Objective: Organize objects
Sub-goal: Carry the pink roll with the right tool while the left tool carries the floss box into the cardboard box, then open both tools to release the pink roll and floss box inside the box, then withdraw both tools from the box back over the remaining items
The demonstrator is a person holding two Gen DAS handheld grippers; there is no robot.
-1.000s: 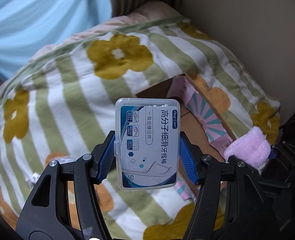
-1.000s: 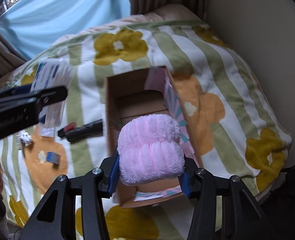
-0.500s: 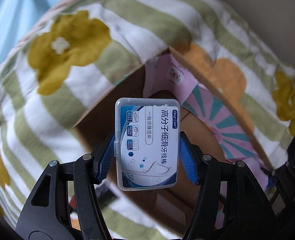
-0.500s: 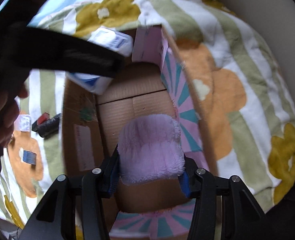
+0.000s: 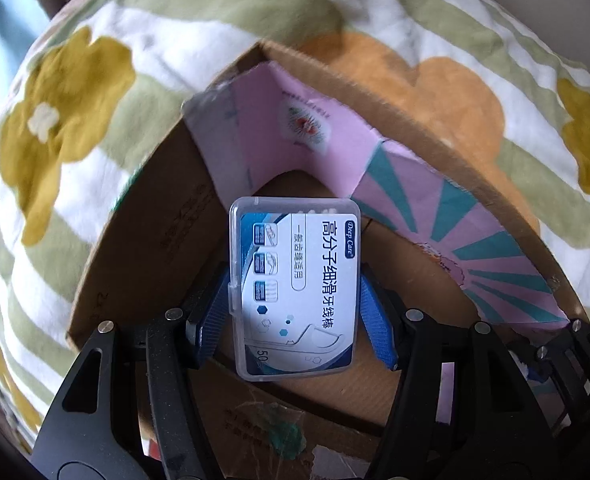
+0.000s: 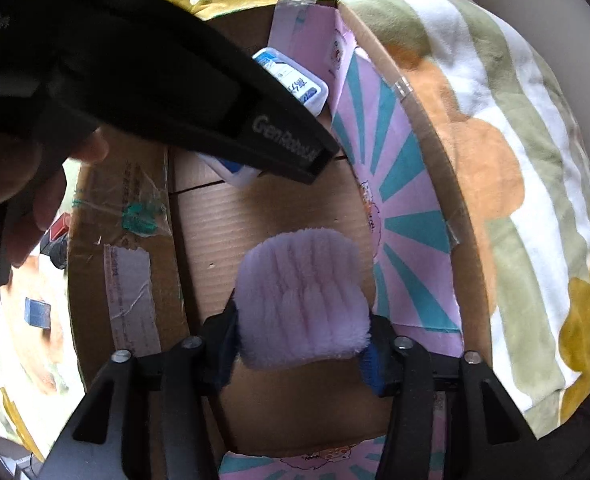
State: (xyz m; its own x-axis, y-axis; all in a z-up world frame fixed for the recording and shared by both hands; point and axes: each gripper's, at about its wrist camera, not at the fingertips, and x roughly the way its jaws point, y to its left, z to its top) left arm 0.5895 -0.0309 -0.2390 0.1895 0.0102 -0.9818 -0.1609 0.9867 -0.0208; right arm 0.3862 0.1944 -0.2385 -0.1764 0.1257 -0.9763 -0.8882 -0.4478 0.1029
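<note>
Floss pick case (image 5: 295, 294) clamped flat between the fingers of the left hand-held gripper (image 5: 295, 312), long axis pointing away along the fingers, hanging over the far end of the open cardboard box (image 6: 223, 232). Fluffy pink pad (image 6: 301, 300) squeezed in the right hand-held gripper (image 6: 301, 344), over the near-right part of the same box. Both loads sit above the bare box floor, not touching it as far as I can tell. Box rests on a flowered striped blanket (image 6: 515, 128) on the bed.

Judgement: both drops are straight down. Left gripper body crosses above the right's view, so release the left first. Pink-and-teal inner flap (image 5: 435, 208) leans in on the right. Small loose items (image 6: 37, 312) lie on the blanket left of the box.
</note>
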